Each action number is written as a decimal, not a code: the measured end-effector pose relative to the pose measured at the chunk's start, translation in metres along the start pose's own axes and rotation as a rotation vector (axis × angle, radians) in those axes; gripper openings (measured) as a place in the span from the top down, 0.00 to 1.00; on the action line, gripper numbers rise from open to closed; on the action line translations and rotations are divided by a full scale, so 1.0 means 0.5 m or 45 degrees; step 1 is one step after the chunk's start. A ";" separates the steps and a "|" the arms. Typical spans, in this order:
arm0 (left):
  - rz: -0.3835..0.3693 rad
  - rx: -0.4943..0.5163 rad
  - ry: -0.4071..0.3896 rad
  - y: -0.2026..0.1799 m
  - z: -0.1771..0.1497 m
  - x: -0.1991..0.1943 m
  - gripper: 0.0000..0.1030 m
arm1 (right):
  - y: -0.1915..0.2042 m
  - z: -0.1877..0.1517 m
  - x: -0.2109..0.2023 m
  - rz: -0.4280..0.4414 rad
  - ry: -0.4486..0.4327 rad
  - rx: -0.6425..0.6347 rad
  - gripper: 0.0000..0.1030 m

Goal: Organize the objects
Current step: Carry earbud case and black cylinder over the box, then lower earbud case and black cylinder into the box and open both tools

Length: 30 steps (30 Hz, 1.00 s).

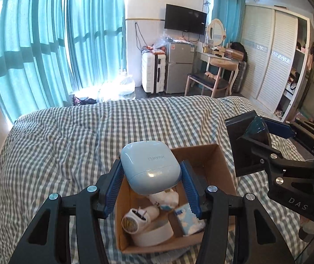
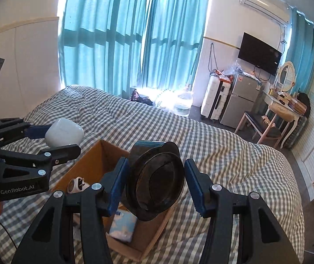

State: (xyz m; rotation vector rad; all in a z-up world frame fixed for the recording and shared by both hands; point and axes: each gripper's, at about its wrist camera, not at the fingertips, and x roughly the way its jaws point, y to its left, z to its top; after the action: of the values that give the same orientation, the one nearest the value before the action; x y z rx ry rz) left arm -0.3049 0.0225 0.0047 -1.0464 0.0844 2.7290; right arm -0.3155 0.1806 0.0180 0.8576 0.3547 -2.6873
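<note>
Left tongs [image 1: 151, 176] pinching Huawei earbud case [image 1: 150, 167] above cardboard box [image 1: 209, 154], frame centre; right tongs [image 2: 154, 182] spread around black compact [image 2: 157, 176] — only left pad touching, may drop.

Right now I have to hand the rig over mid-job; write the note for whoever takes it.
Left gripper: shut on the pale blue earbud case, held above the cardboard box on the checked bed.
Right gripper: the black round case sits between its fingers over the box's right side; there is a gap at the right finger, so the grip is uncertain.
Done: white plug adapter, tissue pack and white round tin are in the box.
Left: lower both cases in and release.
</note>
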 end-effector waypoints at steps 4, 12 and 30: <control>0.010 0.003 0.027 0.005 0.015 0.053 0.48 | -0.005 0.013 0.055 -0.012 0.030 -0.007 0.49; -0.008 0.009 0.124 0.016 -0.014 0.159 0.48 | -0.010 -0.013 0.146 0.030 0.106 0.010 0.49; -0.064 0.070 0.265 -0.010 -0.105 0.231 0.48 | 0.003 -0.099 0.221 0.043 0.221 0.008 0.49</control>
State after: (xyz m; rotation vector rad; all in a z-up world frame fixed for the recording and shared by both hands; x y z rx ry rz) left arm -0.3531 0.0415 -0.1111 -1.2942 0.1630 2.5500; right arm -0.3754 0.1724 -0.0870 1.0918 0.3669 -2.5912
